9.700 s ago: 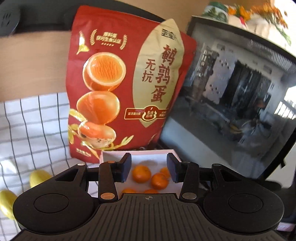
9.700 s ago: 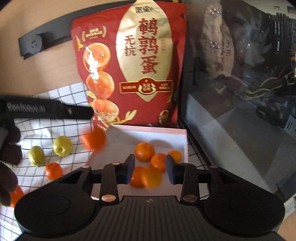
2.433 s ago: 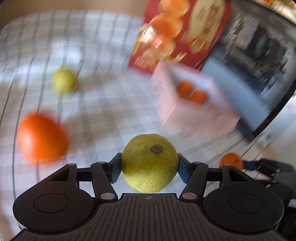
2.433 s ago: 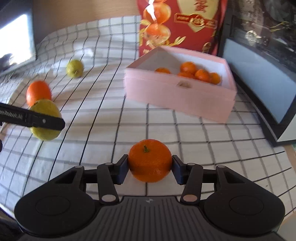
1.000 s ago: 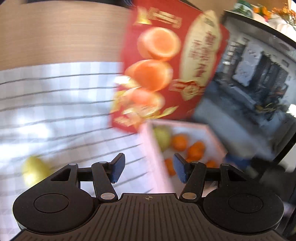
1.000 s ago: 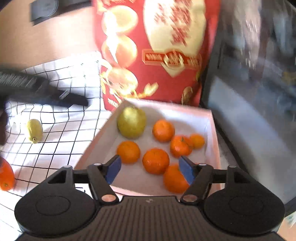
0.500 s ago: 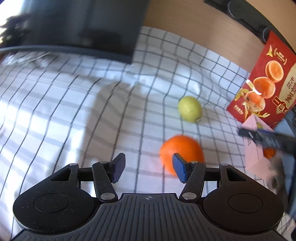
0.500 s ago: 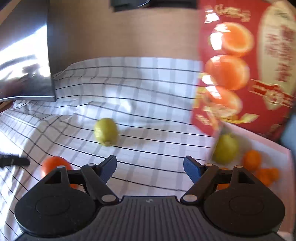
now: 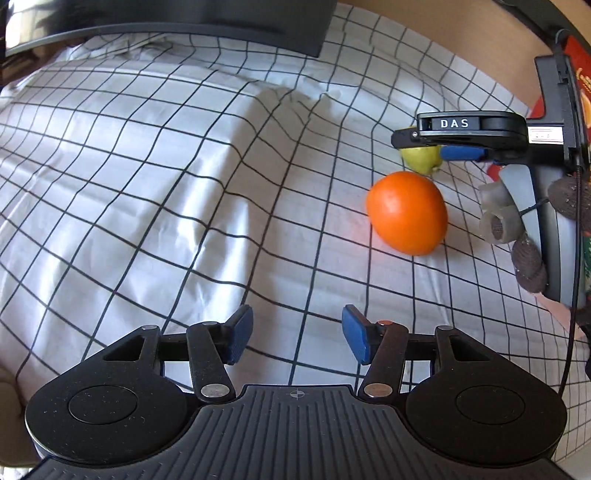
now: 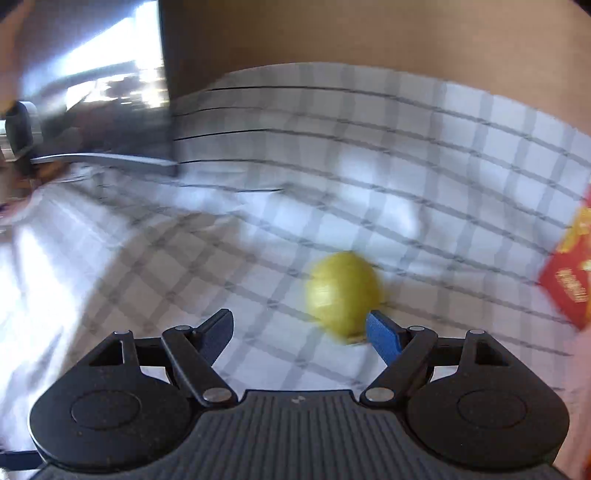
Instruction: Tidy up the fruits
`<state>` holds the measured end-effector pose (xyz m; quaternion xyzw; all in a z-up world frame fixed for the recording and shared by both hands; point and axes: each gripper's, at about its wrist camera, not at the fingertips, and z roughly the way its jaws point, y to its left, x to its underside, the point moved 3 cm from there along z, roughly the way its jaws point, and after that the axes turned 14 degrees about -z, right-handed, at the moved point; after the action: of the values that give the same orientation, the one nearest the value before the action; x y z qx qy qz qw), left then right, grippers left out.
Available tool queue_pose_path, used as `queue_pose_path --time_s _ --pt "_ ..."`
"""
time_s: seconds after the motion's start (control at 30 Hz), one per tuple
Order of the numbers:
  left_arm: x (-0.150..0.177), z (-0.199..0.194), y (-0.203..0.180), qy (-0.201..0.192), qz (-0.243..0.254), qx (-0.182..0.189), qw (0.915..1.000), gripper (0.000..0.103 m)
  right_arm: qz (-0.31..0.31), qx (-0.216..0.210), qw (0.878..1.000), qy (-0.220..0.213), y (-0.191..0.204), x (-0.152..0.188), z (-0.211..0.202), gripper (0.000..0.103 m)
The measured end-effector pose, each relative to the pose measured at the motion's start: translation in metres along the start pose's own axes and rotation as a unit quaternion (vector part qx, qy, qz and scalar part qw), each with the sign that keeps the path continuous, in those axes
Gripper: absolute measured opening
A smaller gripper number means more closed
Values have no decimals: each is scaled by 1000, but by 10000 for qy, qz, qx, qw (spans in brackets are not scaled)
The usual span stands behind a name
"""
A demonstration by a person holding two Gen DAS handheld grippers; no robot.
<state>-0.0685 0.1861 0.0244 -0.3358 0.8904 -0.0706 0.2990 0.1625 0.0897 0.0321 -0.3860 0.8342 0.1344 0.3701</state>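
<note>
A large orange [image 9: 407, 212] lies on the white checked cloth [image 9: 184, 166], ahead and to the right of my left gripper [image 9: 297, 334], which is open and empty. Behind the orange, a yellow-green fruit [image 9: 421, 158] lies under my right gripper [image 9: 461, 142]. In the blurred right wrist view that fruit [image 10: 343, 291] sits on the cloth just ahead of my right gripper [image 10: 299, 328], close to its right fingertip [image 10: 382, 334]. The right gripper is wide open and empty.
A dark monitor [image 9: 166, 18] stands at the far edge of the cloth, and also shows in the right wrist view [image 10: 92, 92]. A corner of the red snack bag [image 10: 570, 277] is at the right. A wooden wall [image 10: 369, 33] is behind.
Both grippers have swung left, away from the pink box. My right gripper has come down over the yellow-green fruit, which now sits near its right fingertip. The orange now lies further right of my left gripper.
</note>
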Motion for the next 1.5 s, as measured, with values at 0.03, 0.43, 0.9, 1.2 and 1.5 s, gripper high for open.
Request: queue_pose_path --time_s 0.03,0.43,0.9,1.2,1.5 --pt "0 1 -1 3 6 -12 10000 58 -130 109 9999 -11 6 -2 1 80" --pt "-6 0 -19 20 259 88 9996 58 -582 1184 9886 722 -24 1 58 80" --pt "-11 2 -30 116 568 149 9982 58 -332 692 9936 833 -31 9 40 57" --pt "-9 11 -54 210 879 395 9951 58 156 378 9972 625 -30 54 -30 56" --pt "-9 16 -75 204 1076 577 9923 58 181 567 9969 508 -16 102 -87 54"
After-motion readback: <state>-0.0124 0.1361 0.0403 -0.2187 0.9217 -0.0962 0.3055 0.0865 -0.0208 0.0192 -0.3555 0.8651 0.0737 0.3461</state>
